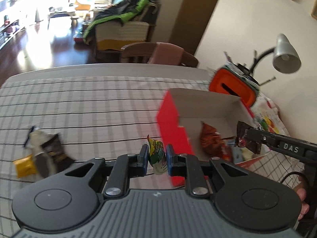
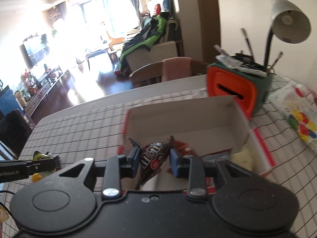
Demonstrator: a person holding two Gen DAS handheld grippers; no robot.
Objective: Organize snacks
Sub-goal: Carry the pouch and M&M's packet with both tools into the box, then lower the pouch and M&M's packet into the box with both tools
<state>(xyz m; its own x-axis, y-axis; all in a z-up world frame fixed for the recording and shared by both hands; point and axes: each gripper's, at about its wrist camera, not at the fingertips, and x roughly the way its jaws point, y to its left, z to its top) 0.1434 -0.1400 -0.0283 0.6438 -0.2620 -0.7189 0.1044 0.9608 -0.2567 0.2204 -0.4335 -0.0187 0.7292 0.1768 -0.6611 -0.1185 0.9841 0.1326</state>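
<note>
My left gripper (image 1: 157, 156) is shut on a green and yellow snack packet (image 1: 157, 155), held above the checked tablecloth just left of the red box (image 1: 170, 127). My right gripper (image 2: 154, 156) is shut on a brown M&M's bag (image 2: 153, 159), held over the near end of the open red box (image 2: 198, 117). The M&M's bag also shows in the left wrist view (image 1: 247, 138), over the box. Inside the box lie a red-orange snack bag (image 1: 215, 142) and a pale yellow packet (image 2: 244, 156).
Loose snacks lie on the cloth at left: a dark brown packet (image 1: 55, 150), a yellow packet (image 1: 24, 165) and a pale wrapper (image 1: 34, 138). An orange and green holder (image 2: 235, 85) with pens and a desk lamp (image 2: 285, 21) stand behind the box. A colourful cloth (image 2: 297, 113) lies at right.
</note>
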